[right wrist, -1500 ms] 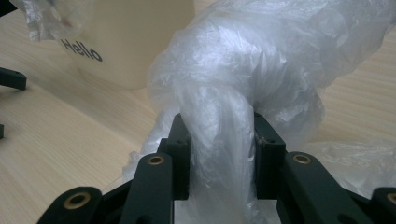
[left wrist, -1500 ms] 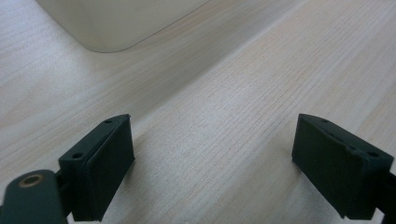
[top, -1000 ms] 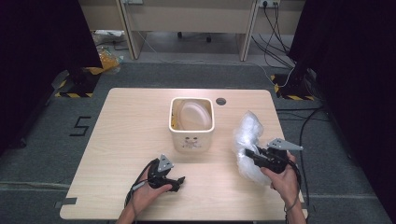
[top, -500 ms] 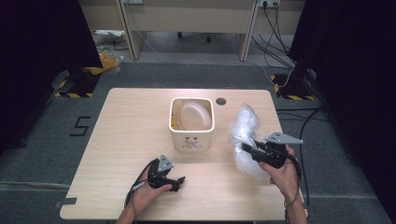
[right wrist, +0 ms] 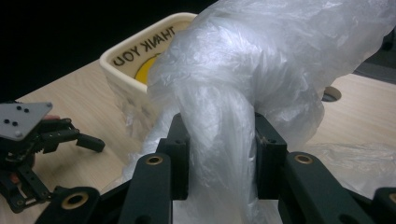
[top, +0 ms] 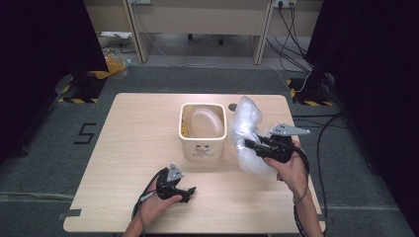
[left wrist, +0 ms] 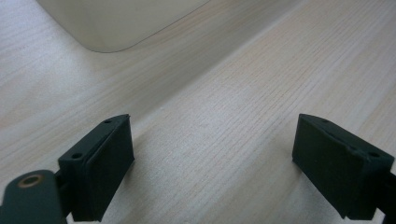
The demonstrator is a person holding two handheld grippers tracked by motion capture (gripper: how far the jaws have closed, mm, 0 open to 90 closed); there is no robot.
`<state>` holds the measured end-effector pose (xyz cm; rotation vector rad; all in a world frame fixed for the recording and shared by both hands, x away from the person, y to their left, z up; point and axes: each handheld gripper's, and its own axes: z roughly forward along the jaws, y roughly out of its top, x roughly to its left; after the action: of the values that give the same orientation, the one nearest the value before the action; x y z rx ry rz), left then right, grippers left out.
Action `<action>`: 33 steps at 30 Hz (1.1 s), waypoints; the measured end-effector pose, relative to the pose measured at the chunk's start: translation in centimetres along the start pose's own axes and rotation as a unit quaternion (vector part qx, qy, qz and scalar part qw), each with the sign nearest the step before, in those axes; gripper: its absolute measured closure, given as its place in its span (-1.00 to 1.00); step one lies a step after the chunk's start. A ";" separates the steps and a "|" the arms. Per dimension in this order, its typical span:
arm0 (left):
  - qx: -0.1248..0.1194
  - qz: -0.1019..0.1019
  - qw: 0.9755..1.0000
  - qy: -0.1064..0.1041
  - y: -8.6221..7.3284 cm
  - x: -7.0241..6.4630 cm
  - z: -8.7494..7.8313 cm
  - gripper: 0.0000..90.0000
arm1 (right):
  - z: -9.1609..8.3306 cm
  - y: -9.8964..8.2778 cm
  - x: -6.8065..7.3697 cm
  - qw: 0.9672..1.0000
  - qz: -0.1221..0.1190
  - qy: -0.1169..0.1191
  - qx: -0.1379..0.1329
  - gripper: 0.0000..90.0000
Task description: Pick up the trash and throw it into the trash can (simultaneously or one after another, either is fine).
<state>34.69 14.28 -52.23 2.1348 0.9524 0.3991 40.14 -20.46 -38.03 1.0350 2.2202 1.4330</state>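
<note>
A cream square bin (top: 202,129) stands at the middle of the wooden table (top: 128,143), with a whitish liner inside it. My right gripper (top: 248,143) is shut on a bunched clear plastic bag (top: 247,129), held above the table just right of the bin. In the right gripper view the bag (right wrist: 243,74) bulges above the black pads (right wrist: 181,154) that squeeze its gathered neck, with the bin (right wrist: 140,56) behind it. My left gripper (top: 189,193) rests low at the table's near edge, open, with only bare wood between its pads (left wrist: 112,161).
A round cable hole (top: 232,106) sits in the table behind the bin. Cables and desk legs (top: 141,37) stand on the grey floor beyond the far edge. Black curtains hang on both sides.
My right gripper has lifted the plastic bag upward and slightly toward the bin. The left gripper has stayed where it was.
</note>
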 end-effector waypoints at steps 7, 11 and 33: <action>-0.001 0.000 1.000 0.001 0.0 0.0 0.0 -0.74 | 0.5 2.5 0.6 1.000 -0.014 0.013 -0.008 0.46; -0.001 0.000 1.000 0.001 0.0 0.0 0.0 -0.74 | 1.3 3.7 1.0 1.000 -0.021 0.022 0.001 0.45; -0.001 -0.001 1.000 0.000 0.0 0.0 0.0 -0.74 | 7.2 8.6 3.0 0.996 -0.058 0.057 0.037 0.44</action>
<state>34.68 14.26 -52.25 2.1322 0.9545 0.3989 45.82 -11.52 -33.33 0.8516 2.3885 1.4007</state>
